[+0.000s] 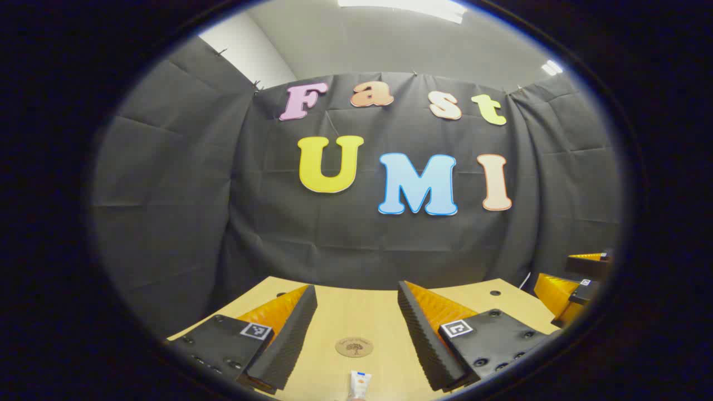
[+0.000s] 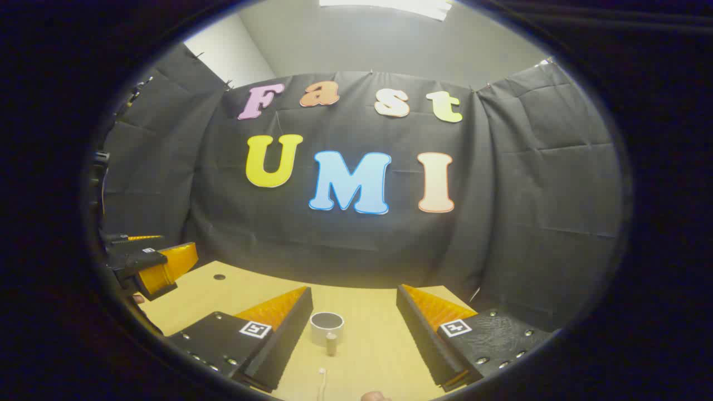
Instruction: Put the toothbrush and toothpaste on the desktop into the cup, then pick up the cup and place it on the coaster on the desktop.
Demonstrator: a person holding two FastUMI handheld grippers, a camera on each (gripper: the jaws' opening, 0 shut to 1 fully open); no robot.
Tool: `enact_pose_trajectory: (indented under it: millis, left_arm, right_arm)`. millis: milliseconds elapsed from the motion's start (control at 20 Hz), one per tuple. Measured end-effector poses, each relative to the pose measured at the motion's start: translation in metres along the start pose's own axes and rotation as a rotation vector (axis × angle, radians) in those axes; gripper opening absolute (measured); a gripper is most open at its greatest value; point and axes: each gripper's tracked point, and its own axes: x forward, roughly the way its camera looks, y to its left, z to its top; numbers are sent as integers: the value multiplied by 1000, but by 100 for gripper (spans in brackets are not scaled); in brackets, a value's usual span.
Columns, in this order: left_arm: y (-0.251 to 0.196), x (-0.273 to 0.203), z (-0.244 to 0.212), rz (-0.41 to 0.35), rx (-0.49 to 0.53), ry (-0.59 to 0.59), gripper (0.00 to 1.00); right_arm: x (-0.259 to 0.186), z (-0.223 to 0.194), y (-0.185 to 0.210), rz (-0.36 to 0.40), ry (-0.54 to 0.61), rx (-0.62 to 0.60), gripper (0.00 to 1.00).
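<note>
Both grippers, left (image 1: 356, 328) and right (image 2: 353, 326), fingers apart, empty. Toothpaste (image 1: 359, 384) soft, light: grasp mid-tube. Cup (image 2: 326, 327) rigid, probably slippery.

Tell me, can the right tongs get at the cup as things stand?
Probably yes. The right tongs are open with the cup ahead between the fingers. A small upright thing stands just before the cup and might get bumped.

Cup (image 2: 327, 327) upright; coaster (image 1: 354, 347) flat; toothpaste (image 1: 359, 385) apparently lying
</note>
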Motion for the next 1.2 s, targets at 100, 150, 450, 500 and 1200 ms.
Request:
enact_pose_trajectory:
  millis: [100, 150, 450, 500, 1200]
  left_arm:
    - [0, -1, -1, 4, 0, 5, 94]
    - [0, -1, -1, 5, -1, 8, 94]
    - [-1, -7, -3, 3, 14, 18, 94]
    - [-2, -6, -5, 1, 12, 25, 94]
    - [-9, 4, -41, -26, 2, 120, 94]
  right_arm:
    - [0, 0, 0, 0, 0, 0, 95]
    - [0, 0, 0, 0, 0, 0, 94]
    - [2, 3, 0, -8, -14, 13, 95]
    - [1, 3, 1, -9, -8, 16, 94]
    - [2, -33, 12, 29, 146, 21, 94]
